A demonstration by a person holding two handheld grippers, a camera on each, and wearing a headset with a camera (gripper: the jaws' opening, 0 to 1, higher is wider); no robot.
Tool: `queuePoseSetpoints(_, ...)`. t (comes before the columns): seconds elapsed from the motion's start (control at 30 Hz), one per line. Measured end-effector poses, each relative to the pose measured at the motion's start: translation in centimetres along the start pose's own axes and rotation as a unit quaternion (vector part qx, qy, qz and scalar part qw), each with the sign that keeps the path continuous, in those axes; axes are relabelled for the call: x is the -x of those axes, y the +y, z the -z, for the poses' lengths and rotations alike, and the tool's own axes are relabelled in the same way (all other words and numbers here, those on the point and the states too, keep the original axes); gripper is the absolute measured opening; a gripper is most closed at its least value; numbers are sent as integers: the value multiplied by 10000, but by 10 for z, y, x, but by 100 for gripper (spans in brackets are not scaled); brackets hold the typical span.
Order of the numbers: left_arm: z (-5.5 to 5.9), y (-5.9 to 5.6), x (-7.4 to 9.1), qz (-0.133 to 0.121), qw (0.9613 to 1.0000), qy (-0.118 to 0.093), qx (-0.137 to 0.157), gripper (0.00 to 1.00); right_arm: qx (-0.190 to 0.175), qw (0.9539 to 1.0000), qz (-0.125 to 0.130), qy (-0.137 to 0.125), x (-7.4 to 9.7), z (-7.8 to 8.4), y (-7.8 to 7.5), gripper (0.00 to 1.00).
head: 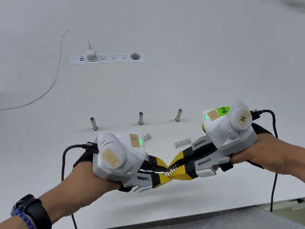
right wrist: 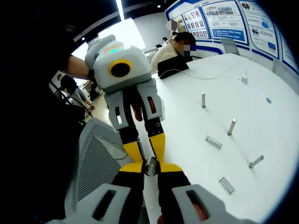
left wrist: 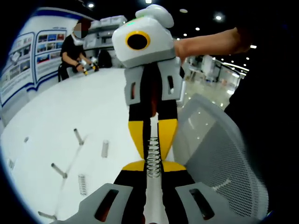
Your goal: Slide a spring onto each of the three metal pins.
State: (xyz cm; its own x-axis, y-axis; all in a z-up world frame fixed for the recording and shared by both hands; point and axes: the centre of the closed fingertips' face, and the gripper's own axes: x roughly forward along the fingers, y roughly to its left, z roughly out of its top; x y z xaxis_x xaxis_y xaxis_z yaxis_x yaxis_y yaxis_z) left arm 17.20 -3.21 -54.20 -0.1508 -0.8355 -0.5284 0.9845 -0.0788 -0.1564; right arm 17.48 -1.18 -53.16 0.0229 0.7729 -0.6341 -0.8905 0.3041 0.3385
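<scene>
low over the white bench [head: 214,57], the left tool [head: 163,171] and right tool [head: 179,166] meet tip to tip, both clamped on one spring [head: 171,168]. three pins [head: 140,118] stand beyond, with two loose springs [head: 183,142] lying near them.

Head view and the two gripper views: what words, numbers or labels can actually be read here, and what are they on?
"15": it seems to read so, on the cap sticker of the right gripper.
Tan stickers on the left gripper: print too small to read.
Green label: too small to read.
Wall posters: blurred.
Power strip: no legible marking.
</scene>
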Motion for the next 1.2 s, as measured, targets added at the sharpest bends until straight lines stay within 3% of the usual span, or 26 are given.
queuePoseSetpoints(0.37, 15, 5, 12, -319, 9992, -26, 259, 15, 40, 10000, -21, 28, -6, -6, 0, 12)
queuePoseSetpoints(0.6, 27, 13, 21, -580, 9964, -112, 603, 18, 21, 10000, 19, -29, -7, -9, -3, 12)
queuePoseSetpoints(1.2, 48, 40, 46, -1305, 9861, -163, 1019, 23, -185, 9976, 612, 257, -9, 4, -37, 12)
